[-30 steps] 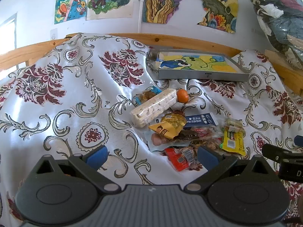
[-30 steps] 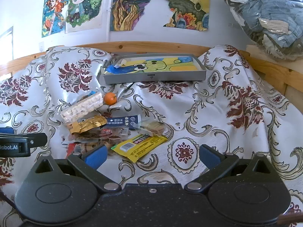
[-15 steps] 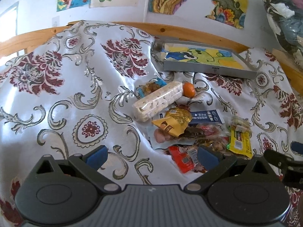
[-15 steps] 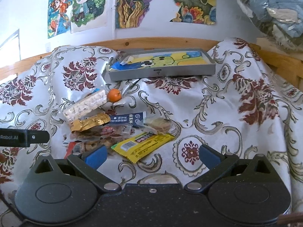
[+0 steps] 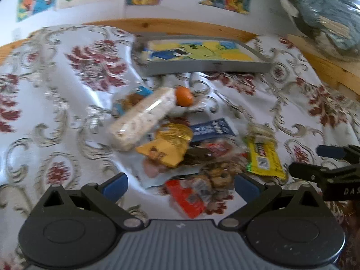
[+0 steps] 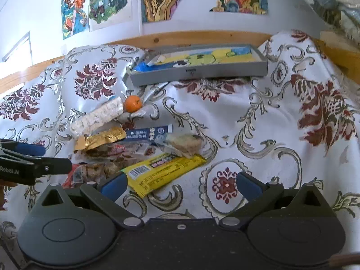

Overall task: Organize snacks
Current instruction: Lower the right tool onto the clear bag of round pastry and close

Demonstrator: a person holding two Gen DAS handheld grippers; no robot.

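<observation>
Both grippers hang wide open and empty over the floral cloth (image 6: 258, 117): the left gripper (image 5: 180, 185) above a red packet (image 5: 186, 200), the right gripper (image 6: 180, 185) beside a yellow bar (image 6: 164, 168). Beyond lies the snack pile, with a long white pack (image 6: 96, 117) touching a small orange (image 6: 133, 103). Farthest, a grey tray (image 6: 198, 72) sits by the wooden rail.

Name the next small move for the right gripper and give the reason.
Probably ease the right gripper left and down onto the yellow snack bar. Its jaws stand open and empty, the bar lies nearest at the pile's edge by its left finger, and the grey tray behind holds no snacks yet.
</observation>
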